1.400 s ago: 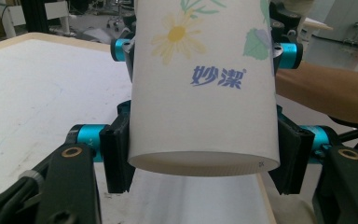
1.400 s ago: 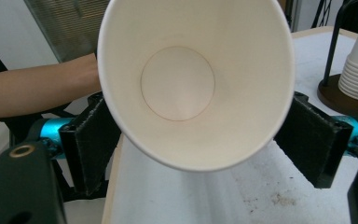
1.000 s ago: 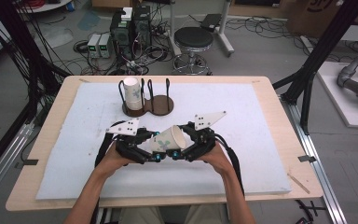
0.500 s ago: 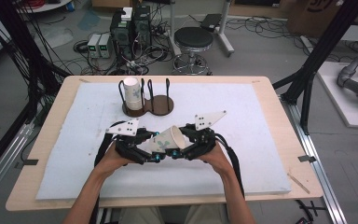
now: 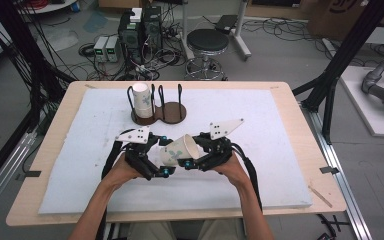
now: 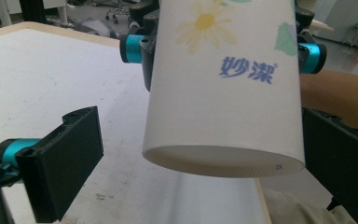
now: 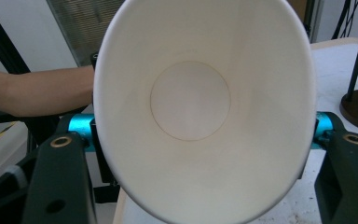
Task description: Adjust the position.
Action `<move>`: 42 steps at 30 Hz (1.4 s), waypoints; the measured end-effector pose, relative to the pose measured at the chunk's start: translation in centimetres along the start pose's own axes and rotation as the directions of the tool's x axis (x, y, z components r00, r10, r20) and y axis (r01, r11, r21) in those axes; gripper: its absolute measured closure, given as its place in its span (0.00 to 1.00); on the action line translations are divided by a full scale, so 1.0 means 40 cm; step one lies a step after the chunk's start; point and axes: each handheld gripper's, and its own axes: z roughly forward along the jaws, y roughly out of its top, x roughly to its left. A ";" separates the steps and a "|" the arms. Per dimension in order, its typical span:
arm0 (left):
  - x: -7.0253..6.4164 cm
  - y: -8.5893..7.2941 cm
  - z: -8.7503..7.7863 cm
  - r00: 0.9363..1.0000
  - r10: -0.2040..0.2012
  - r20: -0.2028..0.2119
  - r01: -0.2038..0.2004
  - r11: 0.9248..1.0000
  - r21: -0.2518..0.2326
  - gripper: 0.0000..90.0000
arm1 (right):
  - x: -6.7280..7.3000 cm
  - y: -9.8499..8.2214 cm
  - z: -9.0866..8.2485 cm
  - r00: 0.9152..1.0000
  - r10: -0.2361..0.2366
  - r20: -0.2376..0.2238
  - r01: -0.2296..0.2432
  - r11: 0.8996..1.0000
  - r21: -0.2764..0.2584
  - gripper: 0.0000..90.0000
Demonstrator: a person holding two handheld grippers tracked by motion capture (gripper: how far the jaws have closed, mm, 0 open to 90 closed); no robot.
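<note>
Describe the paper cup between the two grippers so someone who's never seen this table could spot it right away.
On the white mat covering the wooden table, look near the front edge where both hands meet. The paper cup lies tilted on its side there, clamped by the right gripper. Unlike the upright stacked cups in the brown holder, it shows a printed flower.

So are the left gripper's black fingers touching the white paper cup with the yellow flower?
Apart. In the left gripper view, the left-hand finger stands clear of the white paper cup, white table showing between; the fingers have just opened.
</note>
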 end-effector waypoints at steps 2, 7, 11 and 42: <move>-0.004 0.001 0.001 1.000 0.014 -0.003 -0.014 1.000 0.009 0.02 | 0.000 0.000 0.000 1.000 -0.003 0.003 0.003 1.000 0.001 0.37; -0.008 0.003 -0.002 0.999 0.026 -0.029 -0.025 1.000 0.018 0.02 | -0.001 0.001 -0.002 1.000 -0.007 0.009 0.007 1.000 -0.002 0.37; -0.013 0.003 -0.011 0.996 0.031 -0.084 -0.028 0.999 0.037 0.02 | -0.001 0.002 -0.006 1.000 -0.008 0.021 0.008 1.000 0.001 0.36; -0.027 -0.135 -0.194 0.830 -0.051 -0.555 0.040 0.999 -0.032 0.02 | -0.016 0.032 -0.034 0.972 0.004 0.233 -0.046 0.984 0.174 0.36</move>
